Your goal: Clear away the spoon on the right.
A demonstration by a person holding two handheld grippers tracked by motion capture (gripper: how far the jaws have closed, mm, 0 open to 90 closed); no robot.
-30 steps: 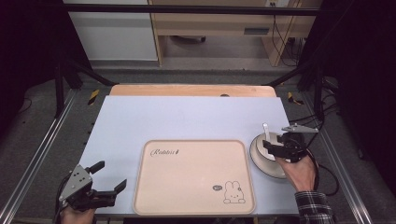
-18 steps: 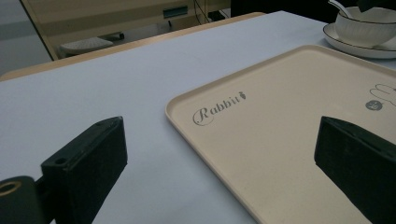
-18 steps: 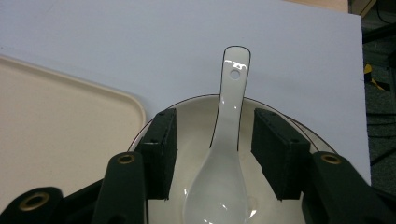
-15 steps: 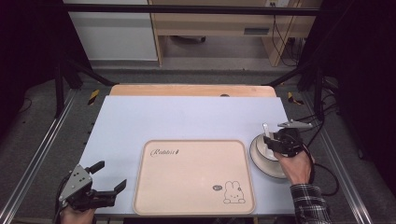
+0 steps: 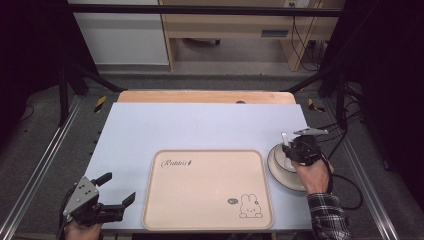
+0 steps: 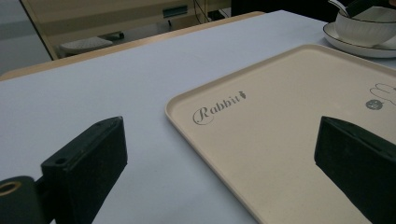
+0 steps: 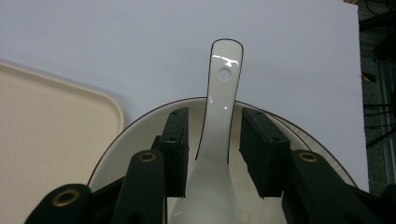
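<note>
Work in hand: the right gripper [image 7: 210,154] is reaching for the spoon [image 7: 217,126] that is lying in the bowl [image 5: 286,161] at the right of the table [image 5: 200,125].

Spoon: it is resting in the bowl, handle sticking out over the rim and pointing away from the person; the bowl is sitting on a saucer [image 6: 355,46], just beside the tray's [image 5: 207,187] right edge.

Right gripper: its jaws are straddling the spoon handle and have just been closing on it. In the right gripper view a narrow gap is showing on each side of the handle, so the pads are not yet pressing; the spoon is between them, not held.

Change: against the earlier high views, the hand is sitting slightly lower over the bowl and the jaws are standing narrower around the handle.

Meaning: the grasp is under way but not complete; judging by the gaps, a little more closing is needed before any lift.

Left gripper [image 5: 107,195]: it is hovering spread wide at the table's near left corner, gripping nothing, aimed across the tray.

Tray: it is lying bare, and is likely the spoon's destination.

Risk: the glazed handle may be slipping if clamped off-centre.
</note>
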